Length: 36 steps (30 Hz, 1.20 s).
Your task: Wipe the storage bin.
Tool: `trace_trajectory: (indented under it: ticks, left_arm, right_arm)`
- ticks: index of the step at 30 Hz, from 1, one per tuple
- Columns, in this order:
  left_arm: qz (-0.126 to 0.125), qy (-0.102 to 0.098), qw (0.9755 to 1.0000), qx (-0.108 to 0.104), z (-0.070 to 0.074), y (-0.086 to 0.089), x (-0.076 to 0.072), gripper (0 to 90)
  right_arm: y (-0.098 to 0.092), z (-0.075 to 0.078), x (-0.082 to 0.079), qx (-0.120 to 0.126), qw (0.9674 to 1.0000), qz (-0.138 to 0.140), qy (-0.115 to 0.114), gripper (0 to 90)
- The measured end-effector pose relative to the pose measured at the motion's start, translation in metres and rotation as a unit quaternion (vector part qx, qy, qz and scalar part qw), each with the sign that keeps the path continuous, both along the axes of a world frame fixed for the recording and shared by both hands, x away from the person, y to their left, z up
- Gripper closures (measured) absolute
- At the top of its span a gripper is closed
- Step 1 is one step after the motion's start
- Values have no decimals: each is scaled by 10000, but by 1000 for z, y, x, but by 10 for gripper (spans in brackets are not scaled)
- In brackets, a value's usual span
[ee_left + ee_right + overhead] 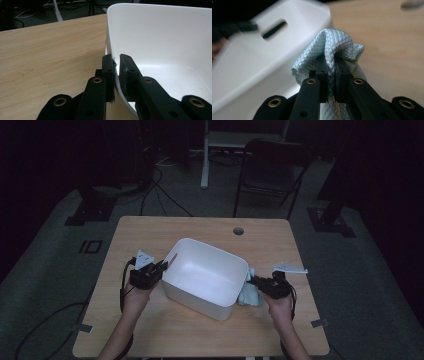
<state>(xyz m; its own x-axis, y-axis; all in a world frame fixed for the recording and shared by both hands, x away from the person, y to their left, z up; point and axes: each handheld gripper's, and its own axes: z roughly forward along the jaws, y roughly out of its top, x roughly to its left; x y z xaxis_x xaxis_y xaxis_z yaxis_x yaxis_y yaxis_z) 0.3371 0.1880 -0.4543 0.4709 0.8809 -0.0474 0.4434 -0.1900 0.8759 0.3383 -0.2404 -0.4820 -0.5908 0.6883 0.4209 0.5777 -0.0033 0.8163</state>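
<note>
A white plastic tub sits tilted in the middle of the wooden table. My left gripper is shut on the tub's left rim. In the left gripper view the jaws clamp the thin white wall of the tub, one pad outside and one inside, at my left gripper. My right gripper is shut on a pale blue quilted cloth beside the tub's right side. In the right gripper view the cloth bunches over the tips of my right gripper, with the tub and its handle slot to the left.
A round cable hole lies near the table's far edge. A dark chair and a white desk leg stand beyond the table. Cables trail over the grey floor at the left.
</note>
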Motion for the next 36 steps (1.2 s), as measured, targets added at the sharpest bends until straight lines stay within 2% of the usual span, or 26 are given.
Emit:
trace_trajectory:
  ticks: [3,4,6,10,17,18,19,22,31,32,34,36]
  left_arm:
    - [-33,3,10000,-8,0,1,1,831]
    - [-41,4,10000,3,0,1,1,831]
    - [-54,8,10000,22,0,0,1,833]
    - [-48,-62,9999,111,0,-2,0,840]
    - [-25,-38,10000,69,0,-2,0,835]
    - [-17,-50,9999,108,0,-3,0,835]
    - [-21,-51,9999,91,0,-2,0,837]
    - [-17,-52,10000,78,-1,-2,-1,836]
    - [14,-79,9999,123,-1,-5,-2,834]
    - [19,-76,9999,113,-1,-5,-2,834]
    - [23,-70,9999,105,-1,-5,-2,831]
    - [24,-54,10000,56,-2,-4,-1,826]
  right_arm:
    - [-4,16,-2,168,9994,-4,-314,844]
    - [-5,19,-1,150,9992,13,-370,844]
    - [-3,19,0,108,9992,28,-386,846]
    - [-3,13,0,231,9990,22,-383,851]
    - [-2,13,-1,141,9992,-3,-383,851]
    - [-2,12,-1,109,9993,-2,-356,851]
    - [5,2,-1,-201,9996,-9,-214,852]
    - [3,-12,3,-213,9998,1,17,852]
    - [7,-42,8,-390,9983,-35,425,852]
    - [7,-45,9,-419,9980,-27,463,852]
    - [6,-47,10,-289,9983,-6,498,852]
    - [7,-47,10,-357,9983,-14,471,851]
